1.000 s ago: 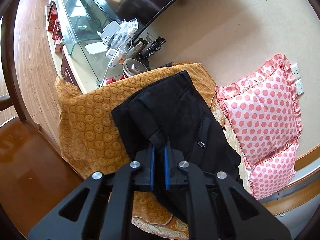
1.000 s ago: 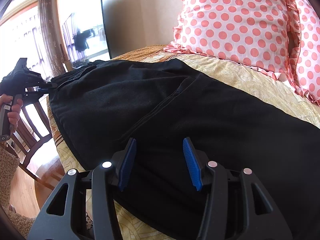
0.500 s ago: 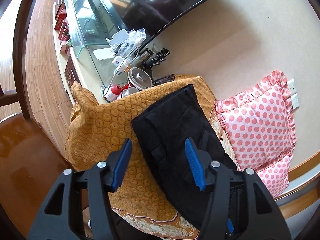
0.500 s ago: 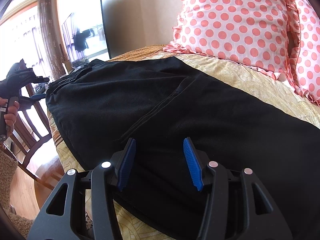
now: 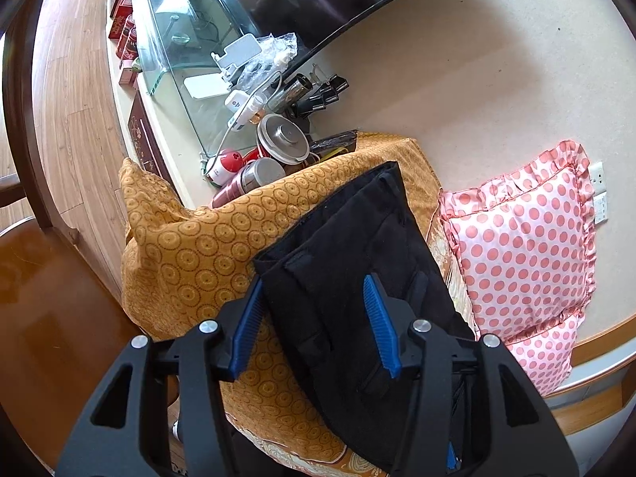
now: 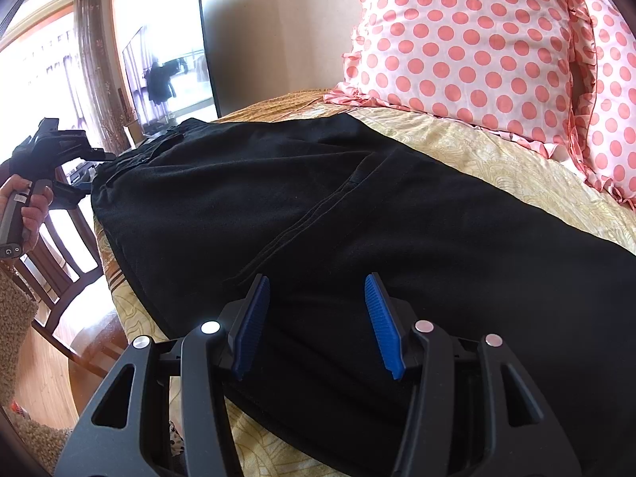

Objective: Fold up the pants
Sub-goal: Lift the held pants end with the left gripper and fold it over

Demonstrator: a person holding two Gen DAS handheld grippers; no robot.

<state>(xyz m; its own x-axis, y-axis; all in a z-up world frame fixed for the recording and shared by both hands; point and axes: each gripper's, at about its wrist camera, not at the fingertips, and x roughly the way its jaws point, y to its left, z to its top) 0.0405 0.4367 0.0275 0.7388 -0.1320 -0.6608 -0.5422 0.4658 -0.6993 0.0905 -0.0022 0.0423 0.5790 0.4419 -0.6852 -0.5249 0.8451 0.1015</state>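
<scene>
Black pants lie flat along a yellow patterned cover, waistband end toward the left gripper. In the left wrist view the waistband rests on an orange cushion cover. My left gripper is open and empty, its blue pads either side of the waistband corner, a little above it. It also shows in the right wrist view, held in a hand. My right gripper is open and empty, hovering low over the pants' near edge.
Pink polka-dot pillows lean on the wall behind the pants. A glass-topped TV stand holds flasks, a steel lid, clips and chargers. A dark wooden chair and wood floor lie to the left.
My left gripper opened, letting go of the waistband, and drew back a little. The waistband now lies on the orange cover. My right gripper stayed open and still.
</scene>
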